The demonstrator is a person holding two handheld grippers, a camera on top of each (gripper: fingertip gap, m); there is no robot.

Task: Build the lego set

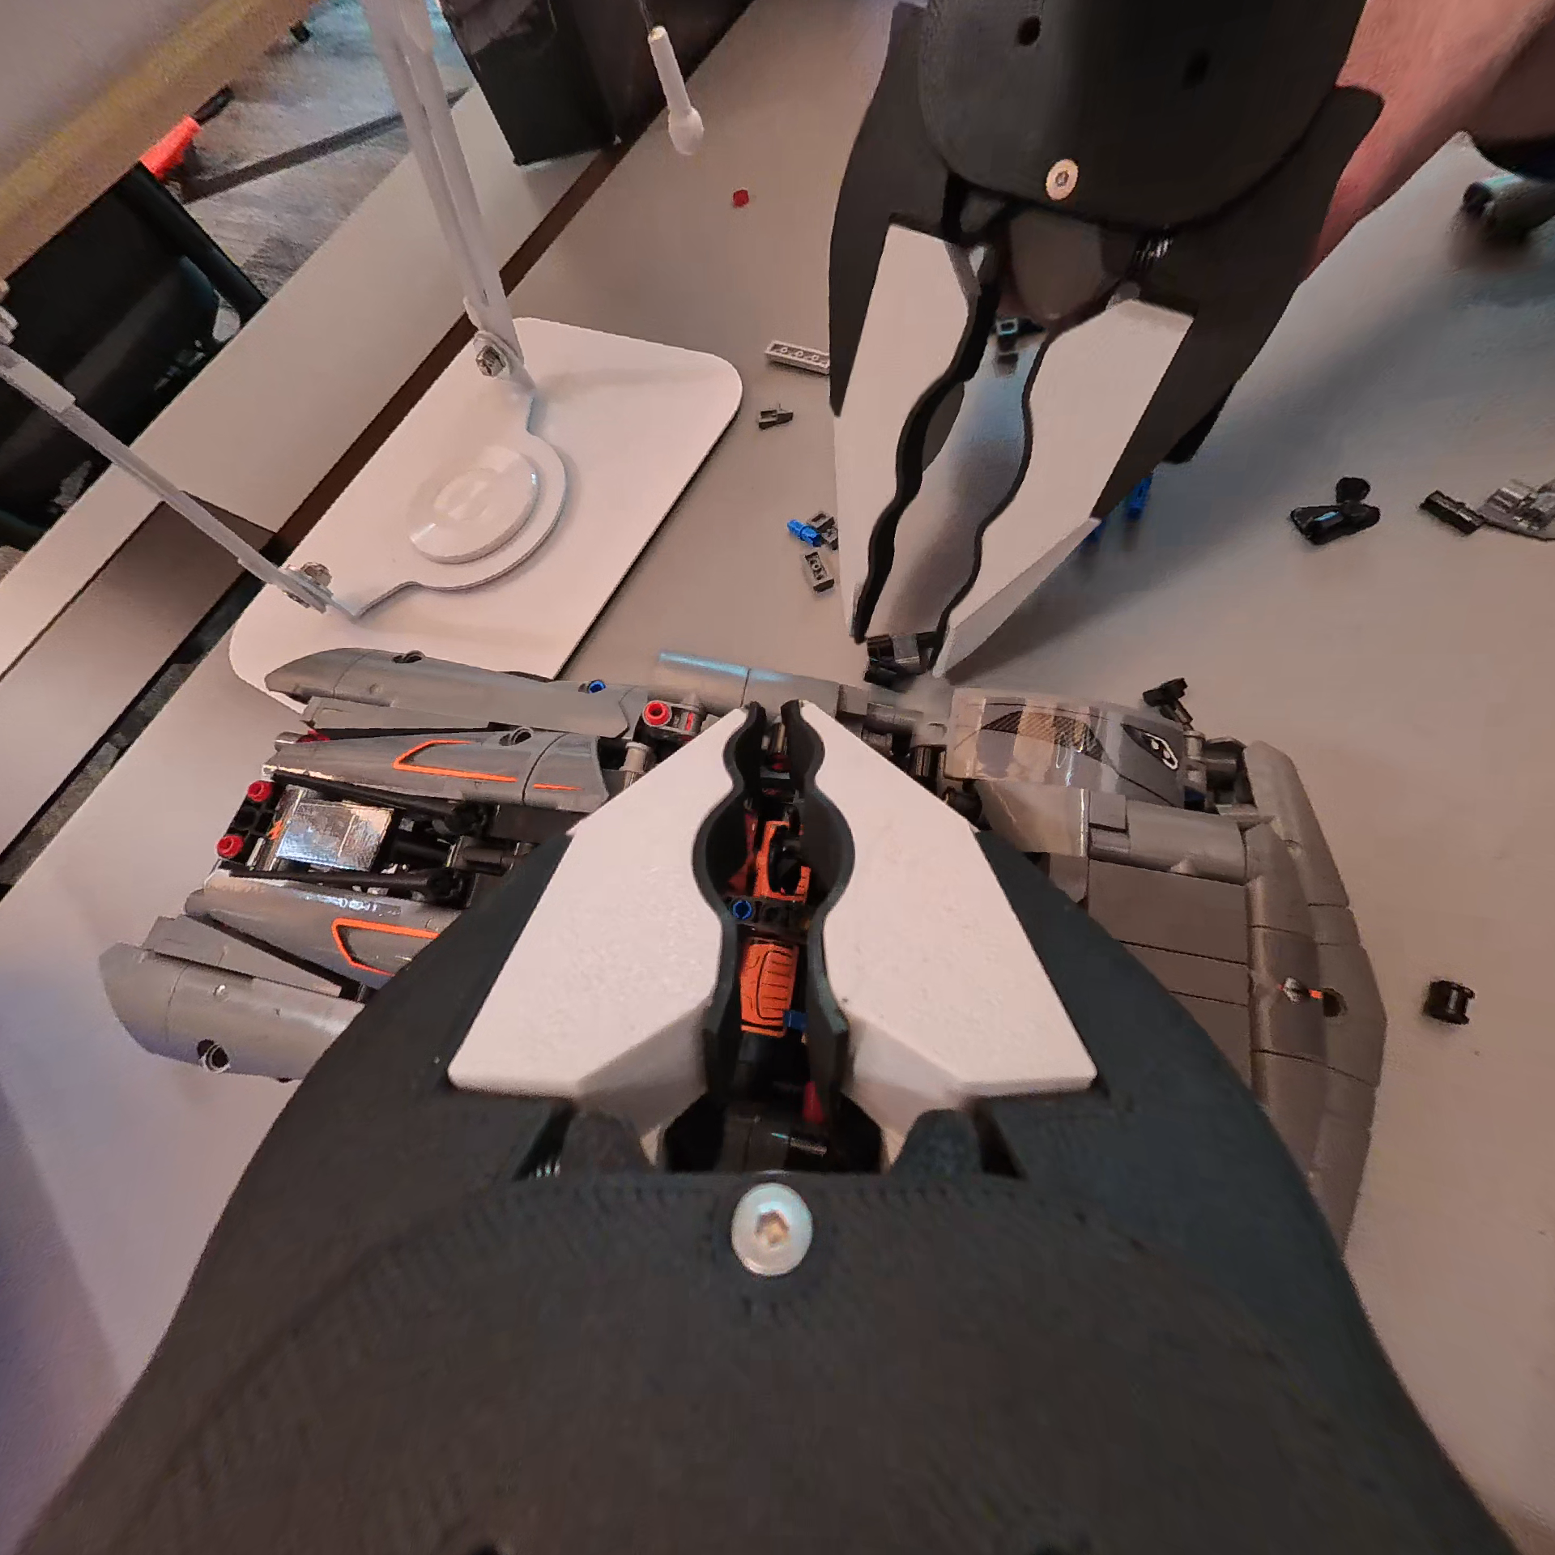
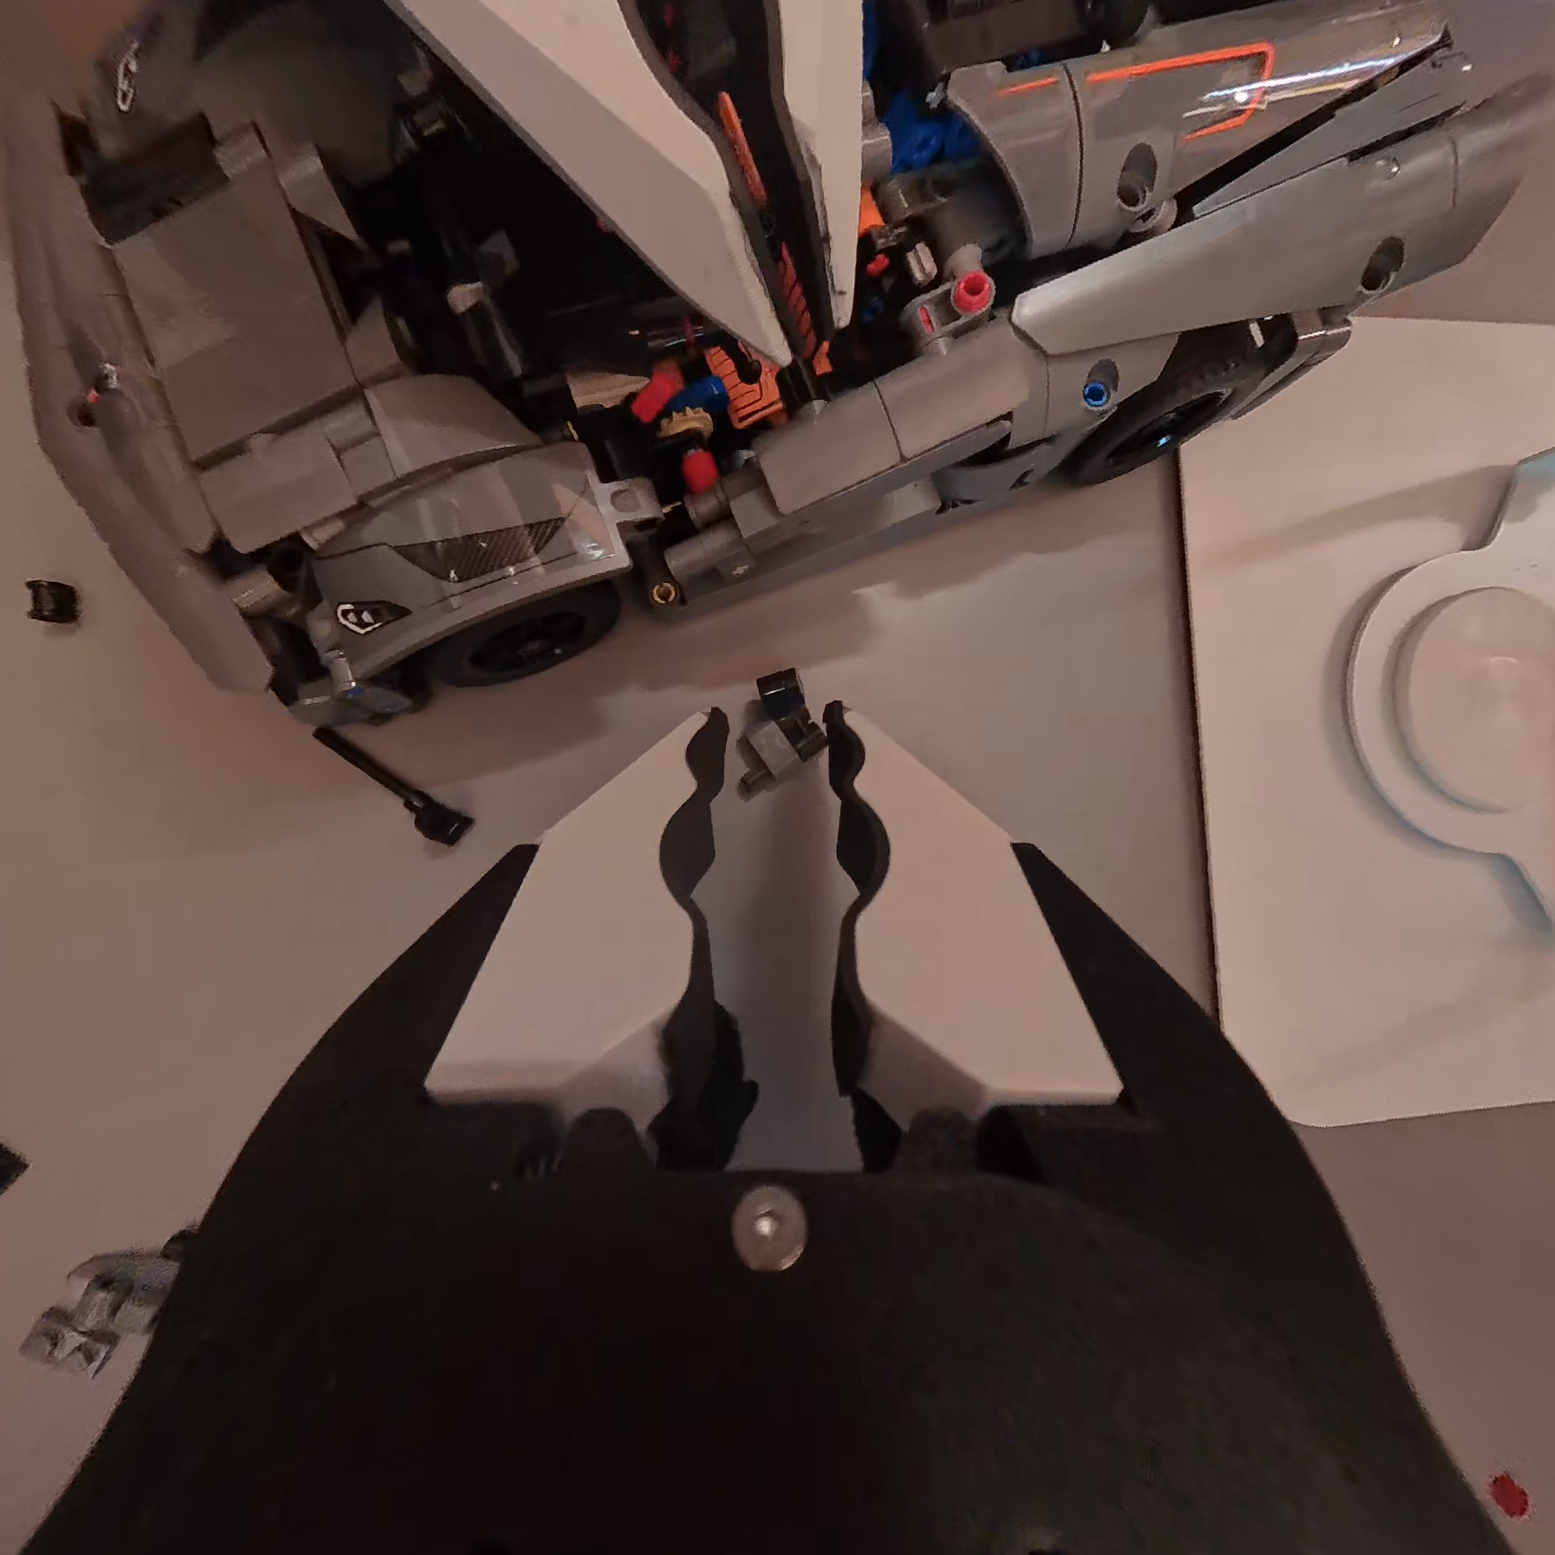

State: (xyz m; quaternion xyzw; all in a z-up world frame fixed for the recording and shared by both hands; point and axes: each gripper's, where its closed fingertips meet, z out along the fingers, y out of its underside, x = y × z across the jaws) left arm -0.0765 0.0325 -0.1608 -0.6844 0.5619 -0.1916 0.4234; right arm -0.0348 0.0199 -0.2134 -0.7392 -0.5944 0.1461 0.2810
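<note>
Left wrist view: left gripper [image 1: 772,715] over grey lego car [image 1: 437,757] on table [image 1: 1262,673], jaws almost closed, tips inside car cockpit; grip on anything cannot be told.

Right wrist view: right gripper [image 2: 774,715] jaws apart around small grey-black piece [image 2: 778,740] on table, just beside car's side.

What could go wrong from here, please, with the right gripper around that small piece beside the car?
1. The right gripper is open around a small grey-and-black piece lying askew on the table; closing could pinch it off-centre and flick it away.
2. The left gripper reaches into the car model; pressing could dislodge built parts.
</note>
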